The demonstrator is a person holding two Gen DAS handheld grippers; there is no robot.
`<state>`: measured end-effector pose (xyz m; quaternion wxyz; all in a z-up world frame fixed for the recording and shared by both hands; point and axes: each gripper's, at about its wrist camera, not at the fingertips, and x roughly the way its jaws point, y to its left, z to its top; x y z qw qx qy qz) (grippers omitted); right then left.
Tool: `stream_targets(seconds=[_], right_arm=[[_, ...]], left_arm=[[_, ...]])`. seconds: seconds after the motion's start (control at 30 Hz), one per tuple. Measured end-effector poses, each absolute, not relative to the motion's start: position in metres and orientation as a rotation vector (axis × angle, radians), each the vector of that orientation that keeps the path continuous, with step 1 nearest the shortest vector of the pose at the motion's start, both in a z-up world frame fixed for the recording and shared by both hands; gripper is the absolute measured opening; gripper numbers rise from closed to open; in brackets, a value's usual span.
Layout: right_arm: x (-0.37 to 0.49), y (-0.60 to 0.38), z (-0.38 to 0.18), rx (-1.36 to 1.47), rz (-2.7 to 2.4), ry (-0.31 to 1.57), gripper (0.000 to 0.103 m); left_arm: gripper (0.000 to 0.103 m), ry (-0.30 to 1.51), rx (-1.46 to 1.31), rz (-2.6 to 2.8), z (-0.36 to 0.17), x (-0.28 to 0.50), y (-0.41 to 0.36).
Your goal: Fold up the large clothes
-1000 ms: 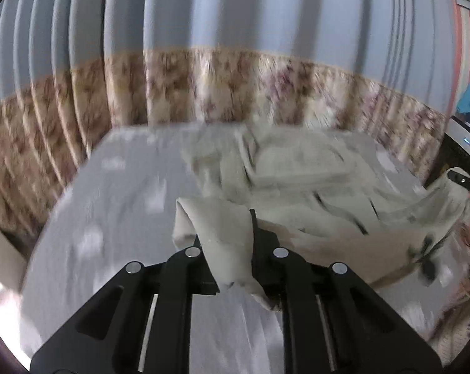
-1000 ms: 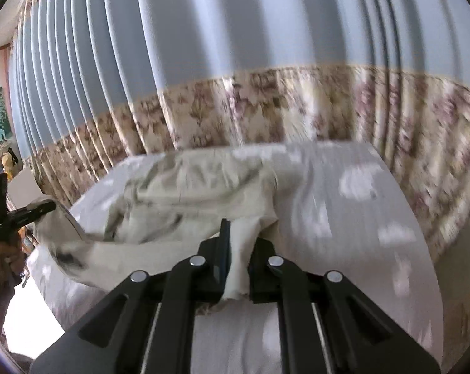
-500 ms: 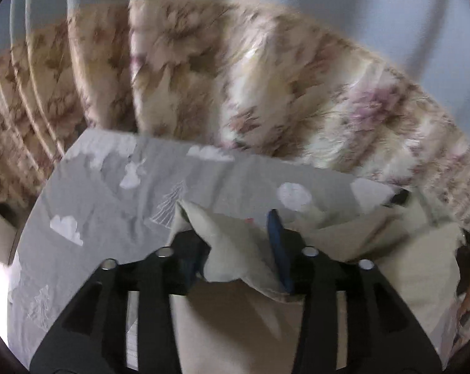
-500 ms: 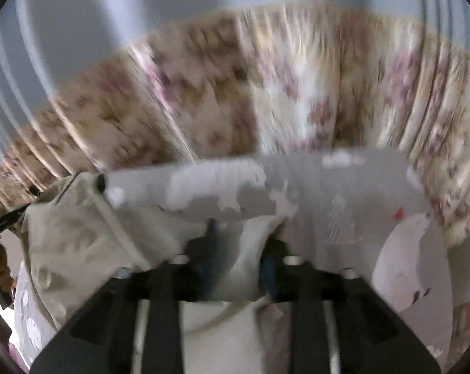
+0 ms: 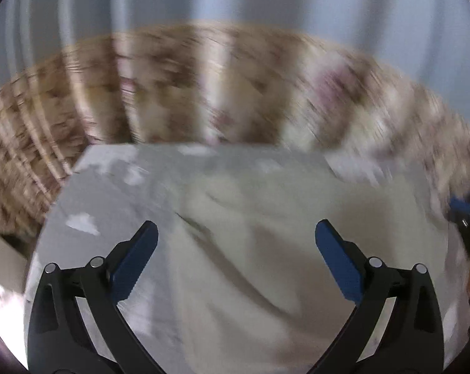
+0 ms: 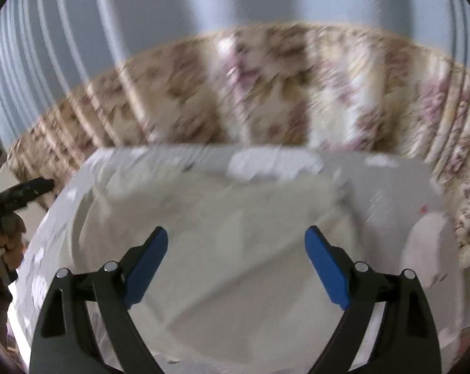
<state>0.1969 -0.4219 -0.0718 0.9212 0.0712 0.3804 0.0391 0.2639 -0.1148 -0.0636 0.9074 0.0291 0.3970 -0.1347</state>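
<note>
A large cream garment (image 5: 266, 249) lies spread on the grey bed sheet (image 5: 110, 187), blurred by motion. My left gripper (image 5: 235, 233) hangs over the garment's left part, its jaws opening wide, and nothing sits between the blue pads (image 5: 135, 258). In the right wrist view the same cream garment (image 6: 235, 218) fills the bed's middle. My right gripper (image 6: 236, 240) hovers above it, jaws also opening, with the cloth lying below the pads (image 6: 327, 268) and not pinched. The other gripper's black tip (image 6: 26, 187) and a hand (image 6: 7, 240) show at the left edge.
A curtain, blue-grey above and floral beige below (image 6: 266, 93), hangs right behind the bed's far edge (image 5: 203, 148). The grey sheet carries white cloud prints (image 5: 82, 222). A pale surface (image 5: 1, 258) lies beyond the bed's left side.
Both grippers carried the garment's edge toward the far side of the bed, then opened and let the cloth drop. The garment now lies folded over itself on the sheet.
</note>
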Motion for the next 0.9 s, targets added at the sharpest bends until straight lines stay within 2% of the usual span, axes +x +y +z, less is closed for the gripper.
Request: stream_targets(seconds=[0.2,0.4,0.47,0.57,0.73,0.9], right_arm=[[0.222,-0.374,-0.127,0.044,0.061,0.857,0.091],[0.282,-0.400,-0.139,0.061,-0.068,0.886,0.094],[0.302,-0.420,-0.146,0.077,-0.107,0.914,0.099],[0.321,-0.446,-0.155,0.149,-0.089,0.940,0.101],[0.298,-0.469,-0.130,0.195,-0.072,0.844,0.101],[0.231,-0.520,-0.107,0.122,-0.147,0.773,0.101]], left_arm=[[0.100,0.893,0.196,-0.268,-0.122,0.266,-0.186],[0.100,0.971,0.090,-0.121,-0.148,0.338,-0.165],[0.100,0.971,0.126,-0.065,-0.154,0.355,-0.156],[0.100,0.955,0.175,-0.002,-0.161,0.366,-0.143],[0.100,0.944,0.141,0.011,-0.164,0.369,-0.117],[0.100,0.822,0.165,-0.028,-0.134,0.328,-0.117]])
